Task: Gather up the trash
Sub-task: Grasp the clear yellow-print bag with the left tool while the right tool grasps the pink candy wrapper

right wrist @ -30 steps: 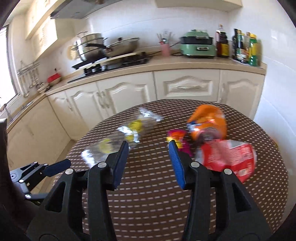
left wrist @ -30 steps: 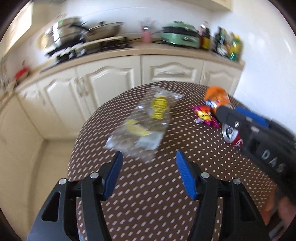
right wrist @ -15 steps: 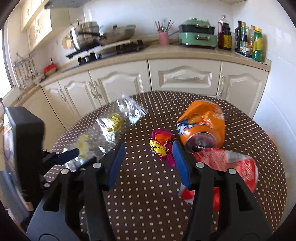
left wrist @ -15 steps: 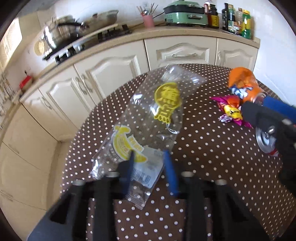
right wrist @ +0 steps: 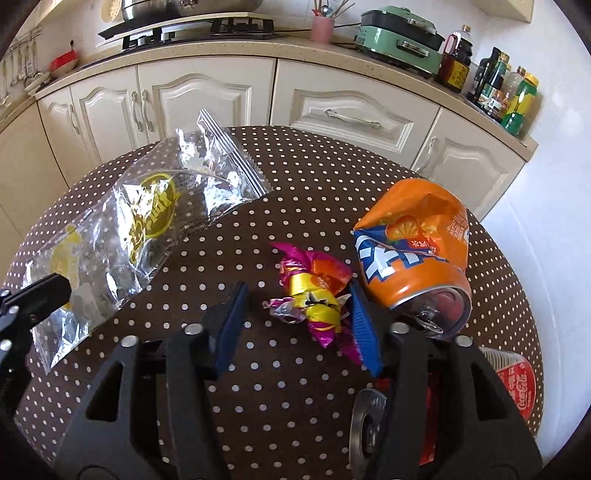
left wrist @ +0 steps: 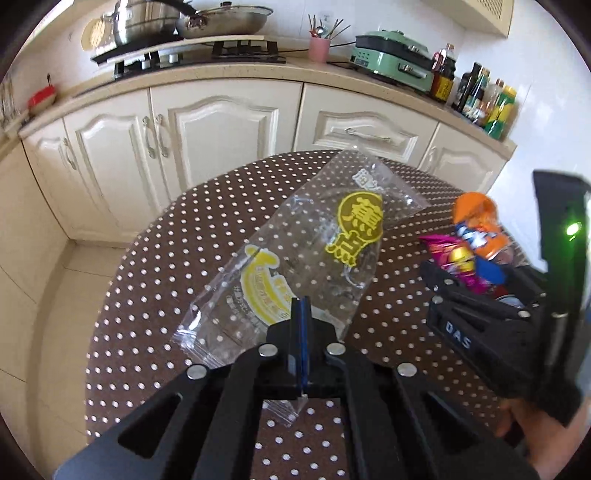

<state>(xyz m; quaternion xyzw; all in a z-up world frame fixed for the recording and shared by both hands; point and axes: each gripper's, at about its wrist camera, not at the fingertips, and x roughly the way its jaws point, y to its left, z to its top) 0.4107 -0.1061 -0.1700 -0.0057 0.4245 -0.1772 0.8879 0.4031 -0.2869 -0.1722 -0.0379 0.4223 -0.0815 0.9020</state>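
A clear plastic bag (left wrist: 314,258) with yellow print lies on the round brown dotted table (left wrist: 166,258). My left gripper (left wrist: 301,306) is shut on the bag's near end. The bag (right wrist: 140,229) and the left gripper's tip (right wrist: 59,286) also show at the left of the right wrist view. A crumpled pink and yellow candy wrapper (right wrist: 314,295) sits between the fingers of my right gripper (right wrist: 298,291). Its jaws are closing; the right pad (right wrist: 364,328) brushes the wrapper and the left pad stands apart. A crushed orange soda can (right wrist: 417,251) lies just right of it.
A crushed red cola can (right wrist: 517,384) lies under the right gripper's right side. Cream cabinets (right wrist: 184,103) and a counter with a stove, pans, a green appliance (right wrist: 399,29) and bottles stand behind the table. Floor shows past the table's left edge (left wrist: 55,295).
My left gripper came down onto the bag's near end and shut on it. My right gripper dropped forward over the candy wrapper, and its jaws have narrowed around it.
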